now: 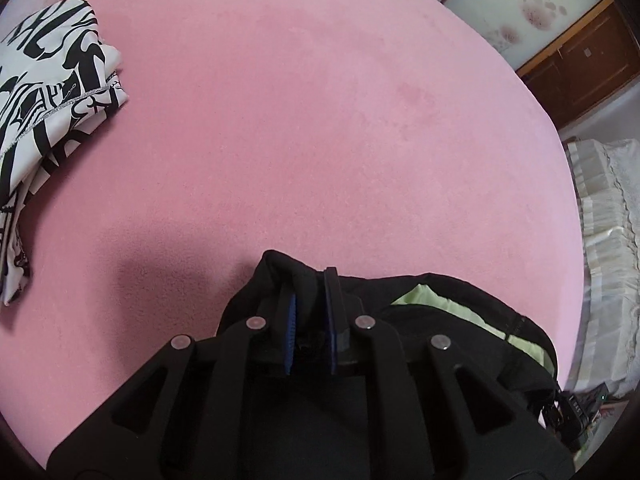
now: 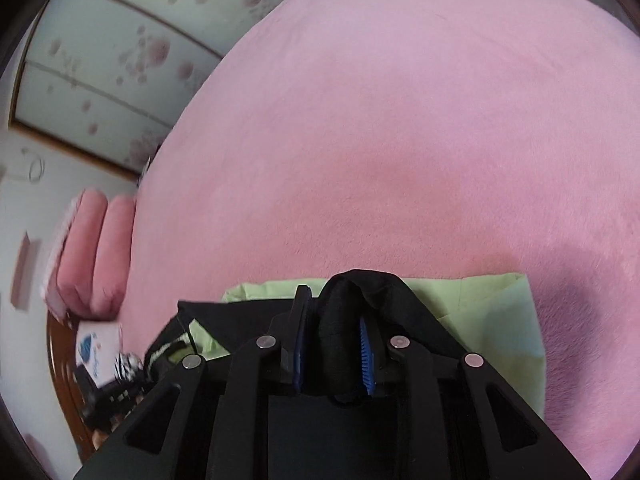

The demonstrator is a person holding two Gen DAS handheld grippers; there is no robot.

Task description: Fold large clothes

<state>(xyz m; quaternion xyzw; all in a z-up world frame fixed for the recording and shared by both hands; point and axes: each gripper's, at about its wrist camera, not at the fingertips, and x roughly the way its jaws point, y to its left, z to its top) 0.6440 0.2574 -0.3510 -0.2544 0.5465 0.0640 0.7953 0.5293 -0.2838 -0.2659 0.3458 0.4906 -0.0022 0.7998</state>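
A black garment with a pale green lining [image 1: 432, 312] hangs bunched over the pink bed [image 1: 300, 120]. My left gripper [image 1: 312, 280] is shut on a fold of its black cloth, which sticks up between the blue pads. In the right wrist view my right gripper [image 2: 336, 300] is shut on another fold of the same black garment [image 2: 352, 312], with the pale green part [image 2: 492, 320] spread on the bed [image 2: 400, 120] behind it.
A folded black-and-white patterned garment [image 1: 52, 92] lies at the left on the bed. Pink pillows [image 2: 92, 248] stand by the bed's left edge. A frosted floral sliding door [image 2: 112, 52], wooden furniture [image 1: 580, 64] and a white ruffled bedskirt [image 1: 604, 216] border the bed.
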